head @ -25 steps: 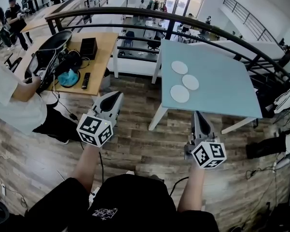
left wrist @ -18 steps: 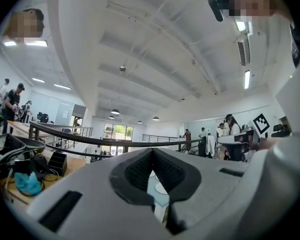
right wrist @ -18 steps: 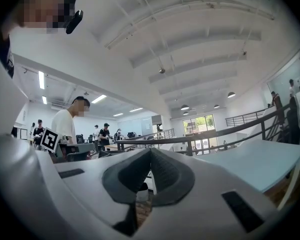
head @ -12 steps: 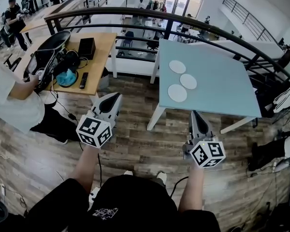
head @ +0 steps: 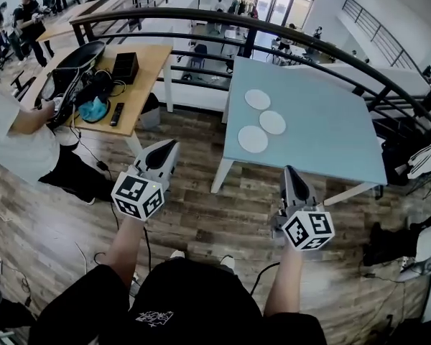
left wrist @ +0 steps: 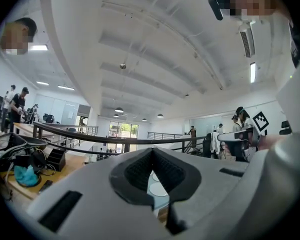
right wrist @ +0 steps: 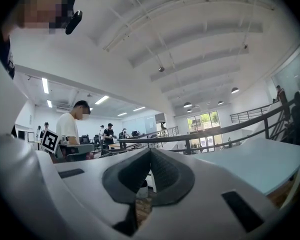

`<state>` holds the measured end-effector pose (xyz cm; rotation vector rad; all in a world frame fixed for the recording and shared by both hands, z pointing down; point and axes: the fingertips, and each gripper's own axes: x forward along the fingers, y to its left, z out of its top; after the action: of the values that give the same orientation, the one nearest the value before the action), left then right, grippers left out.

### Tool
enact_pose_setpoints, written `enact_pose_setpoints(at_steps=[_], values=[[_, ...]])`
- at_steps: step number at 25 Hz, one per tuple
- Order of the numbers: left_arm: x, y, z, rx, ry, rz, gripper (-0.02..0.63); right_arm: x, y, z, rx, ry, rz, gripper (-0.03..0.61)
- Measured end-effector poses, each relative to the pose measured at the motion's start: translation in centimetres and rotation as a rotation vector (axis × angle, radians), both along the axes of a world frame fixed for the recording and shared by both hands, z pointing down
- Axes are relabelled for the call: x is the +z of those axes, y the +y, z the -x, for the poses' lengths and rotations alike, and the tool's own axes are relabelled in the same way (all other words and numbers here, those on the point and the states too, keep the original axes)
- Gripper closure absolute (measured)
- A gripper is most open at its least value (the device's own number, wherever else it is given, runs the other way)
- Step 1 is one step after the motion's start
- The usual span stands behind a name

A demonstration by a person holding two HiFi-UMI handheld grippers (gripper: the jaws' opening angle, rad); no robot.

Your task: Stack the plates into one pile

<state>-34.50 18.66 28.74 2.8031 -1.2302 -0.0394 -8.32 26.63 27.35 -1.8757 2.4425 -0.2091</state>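
Three white round plates lie apart on a light blue table [head: 323, 128], near its left end: a far plate [head: 257, 99], a middle plate [head: 272, 122] and a near plate [head: 253, 139]. My left gripper [head: 167, 149] is held level over the wooden floor, left of the table and short of it, its jaws shut and empty. My right gripper [head: 290, 175] is also shut and empty, just before the table's near edge. Past the left gripper [left wrist: 152, 151], a plate [left wrist: 159, 189] shows in the gap below its tip. The right gripper [right wrist: 151, 151] has the table [right wrist: 260, 164] at its right.
A wooden desk [head: 140, 85] with black cases, a remote and a blue cloth [head: 93, 110] stands at the left, with a person [head: 14, 135] seated at it. A curved black railing [head: 201, 20] runs behind both tables. Bags and cables lie on the floor at the right.
The person has stepped forward: the table and plates now sit a little lower and further left in the head view. Both grippers stay shut and keep their pose.
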Motion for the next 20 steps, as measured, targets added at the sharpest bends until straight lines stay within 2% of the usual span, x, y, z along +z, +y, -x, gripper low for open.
enact_pose_setpoints(at_steps=[12, 20], values=[[-0.3, 2.8, -9.8, -0.025, 0.02, -0.001, 0.606, 0.4, 1.4, -9.5, -0.052, -0.015, -0.004, 0.572], [0.5, 5.5, -14.2, -0.08, 0.041, 0.02, 0.606, 1.7, 2.5, -14.5, -0.114, -0.031, 0.017, 0.574]])
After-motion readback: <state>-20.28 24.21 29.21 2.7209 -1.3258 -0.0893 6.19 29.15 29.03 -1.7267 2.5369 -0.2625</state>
